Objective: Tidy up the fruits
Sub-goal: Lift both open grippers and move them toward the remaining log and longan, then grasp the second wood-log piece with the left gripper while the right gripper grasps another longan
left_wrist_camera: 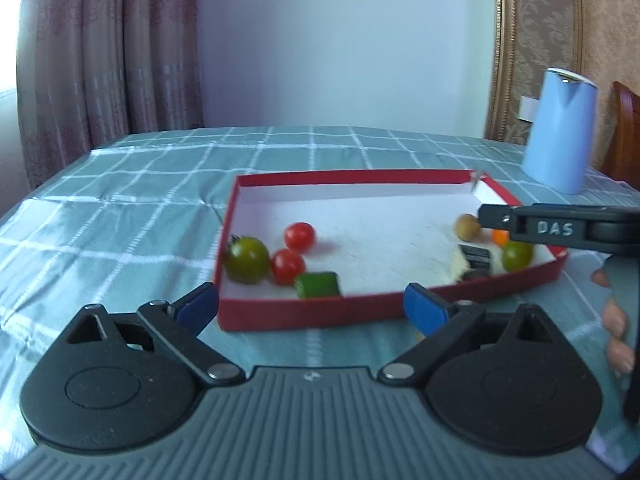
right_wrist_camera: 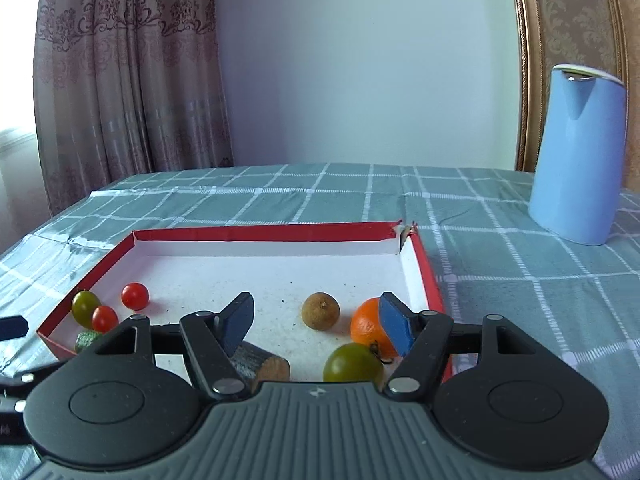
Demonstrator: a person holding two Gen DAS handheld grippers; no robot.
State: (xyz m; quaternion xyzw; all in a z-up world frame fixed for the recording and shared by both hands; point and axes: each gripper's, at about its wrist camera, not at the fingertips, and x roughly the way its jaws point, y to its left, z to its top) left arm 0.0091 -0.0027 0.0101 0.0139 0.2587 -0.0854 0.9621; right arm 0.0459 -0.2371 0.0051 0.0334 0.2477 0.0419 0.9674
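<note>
A shallow red box with a white floor lies on the checked cloth. At its left are a green tomato, two red cherry tomatoes and a green cucumber piece. At its right are a brown longan, an orange, another green tomato and a dark striped piece. My left gripper is open and empty before the box's near wall. My right gripper is open and empty above the box's right part.
A tall light-blue jug stands on the table at the back right. A curtain hangs at the back left. A wooden chair back shows at the far right. The right gripper's body reaches over the box's right side.
</note>
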